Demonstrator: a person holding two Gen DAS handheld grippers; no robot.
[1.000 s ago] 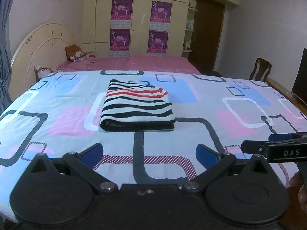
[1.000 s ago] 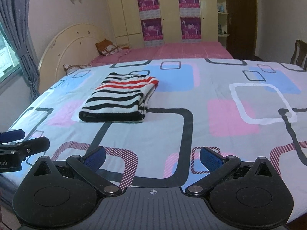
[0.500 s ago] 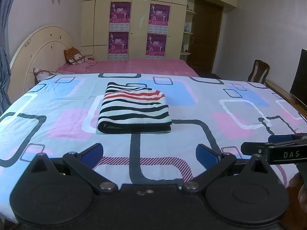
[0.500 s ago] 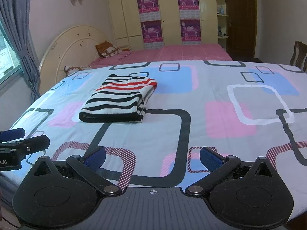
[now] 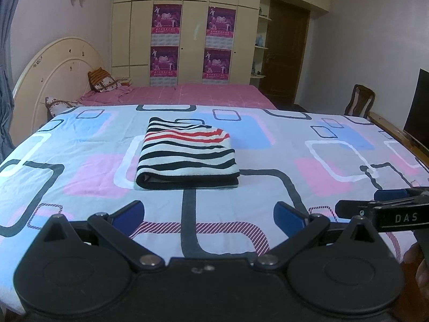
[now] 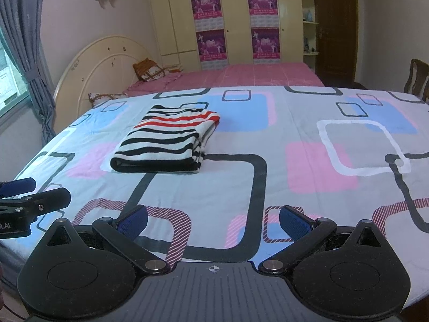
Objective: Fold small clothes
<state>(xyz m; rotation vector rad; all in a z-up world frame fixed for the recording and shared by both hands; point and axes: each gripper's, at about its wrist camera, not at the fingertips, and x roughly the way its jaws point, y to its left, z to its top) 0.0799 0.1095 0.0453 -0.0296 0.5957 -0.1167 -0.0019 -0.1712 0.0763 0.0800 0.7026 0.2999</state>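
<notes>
Black, white and red stripes mark the folded garment [image 5: 187, 155], which lies flat on the patterned bedsheet [image 5: 268, 187], towards the headboard [image 5: 53, 72] side and well back from the near edge. Nothing rests on it. Beyond lie a pink sheet [image 5: 193, 95], pillows [image 5: 103, 81] and a wardrobe with posters [image 5: 166, 43]. The left gripper [image 5: 209, 213] and right gripper [image 6: 213, 221] hover at the near edge, both spread and empty.
</notes>
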